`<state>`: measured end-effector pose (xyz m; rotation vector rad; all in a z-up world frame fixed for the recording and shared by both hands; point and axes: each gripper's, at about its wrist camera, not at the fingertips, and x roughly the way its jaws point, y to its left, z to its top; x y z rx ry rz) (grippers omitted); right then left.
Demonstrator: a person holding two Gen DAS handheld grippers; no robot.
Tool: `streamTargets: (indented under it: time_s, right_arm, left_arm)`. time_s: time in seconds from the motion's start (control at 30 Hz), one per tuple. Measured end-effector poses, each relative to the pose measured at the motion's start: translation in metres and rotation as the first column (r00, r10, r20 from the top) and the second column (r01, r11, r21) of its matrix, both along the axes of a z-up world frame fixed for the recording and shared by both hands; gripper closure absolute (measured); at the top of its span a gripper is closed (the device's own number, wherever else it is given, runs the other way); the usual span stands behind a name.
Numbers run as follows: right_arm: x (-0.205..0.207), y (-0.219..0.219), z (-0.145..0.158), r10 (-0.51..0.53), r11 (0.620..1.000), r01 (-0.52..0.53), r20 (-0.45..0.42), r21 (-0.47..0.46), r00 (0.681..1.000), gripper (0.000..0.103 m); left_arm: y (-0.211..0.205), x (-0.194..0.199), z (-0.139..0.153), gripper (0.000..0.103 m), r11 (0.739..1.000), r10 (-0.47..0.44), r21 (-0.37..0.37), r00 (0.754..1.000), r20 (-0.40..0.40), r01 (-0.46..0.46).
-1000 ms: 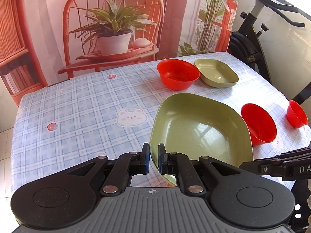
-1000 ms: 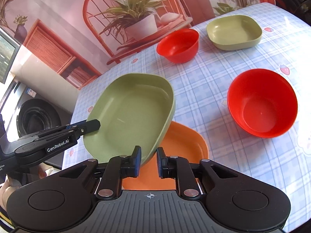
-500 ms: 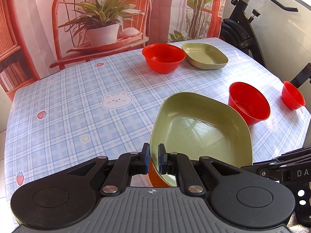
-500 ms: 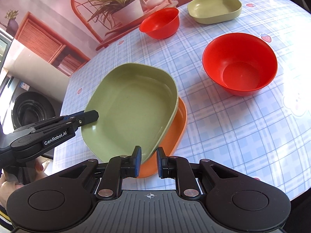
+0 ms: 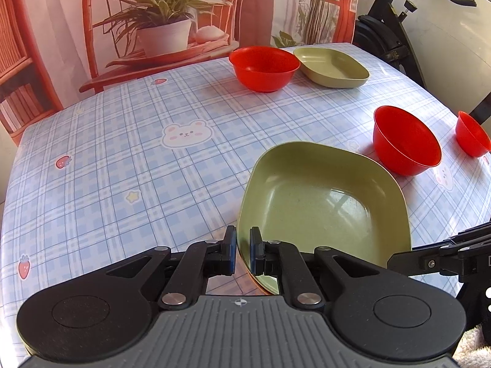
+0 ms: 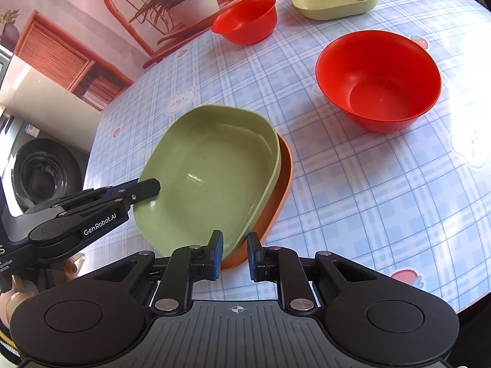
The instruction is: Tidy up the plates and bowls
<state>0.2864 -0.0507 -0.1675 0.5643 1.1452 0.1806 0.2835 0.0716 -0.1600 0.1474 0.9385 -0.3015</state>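
Observation:
A large green plate (image 5: 322,208) (image 6: 208,165) sits nested in an orange plate (image 6: 284,178) near the table's front edge. Only the orange rim shows along the green plate's right side and under its near corner. My left gripper (image 5: 242,253) is shut on the green plate's near-left rim. From the right wrist view, its fingertips (image 6: 147,188) clamp the plate's left edge. My right gripper (image 6: 234,254) is shut on the green plate's near rim, with the orange rim just beside the right pad. Its fingers (image 5: 399,259) reach in from the right in the left wrist view.
A red bowl (image 6: 377,79) stands right of the stack, with a smaller red bowl (image 5: 472,138) beyond it. At the far side are another red bowl (image 5: 264,67) and a small green plate (image 5: 331,67). An exercise bike (image 5: 389,24) stands past the table's right corner.
Both grippers have come down with the green plate. It was tilted above the orange plate and now rests level inside it.

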Motion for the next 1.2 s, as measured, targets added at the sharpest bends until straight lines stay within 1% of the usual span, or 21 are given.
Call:
streamTargets:
  time_s: [0.1,0.23,0.5,0.63,1.07,1.2]
  right_arm:
    - [0.001,0.001,0.001,0.007,1.000,-0.007,0.006,-0.016,1.000,0.087]
    - [0.000,0.001,0.002,0.012,1.000,-0.011,0.011,-0.021,1.000,0.087]
    - [0.001,0.002,0.003,0.024,0.999,-0.024,0.011,-0.038,1.000,0.087]
    - [-0.003,0.001,0.003,0.006,0.999,-0.006,-0.001,-0.043,1.000,0.084]
    - [-0.004,-0.004,-0.013,-0.026,1.000,0.026,-0.005,0.007,1.000,0.082]
    - [-0.003,-0.002,-0.015,-0.024,1.000,0.024,0.003,-0.002,1.000,0.081]
  left_arm:
    - [0.000,0.000,-0.002,0.094,1.000,-0.004,0.009,1.000,0.000,0.004]
    - [0.003,0.000,-0.003,0.093,1.000,-0.003,-0.003,1.000,-0.006,0.003]
    - [0.004,-0.002,-0.003,0.093,1.000,-0.011,-0.004,1.000,-0.007,0.011]
    - [0.005,-0.004,-0.003,0.093,1.000,-0.017,-0.006,1.000,0.001,0.017]
    - [0.009,-0.004,-0.004,0.092,0.999,0.008,-0.033,1.000,-0.001,-0.008]
    - [0.010,-0.004,-0.005,0.092,0.999,0.013,-0.037,1.000,-0.005,-0.013]
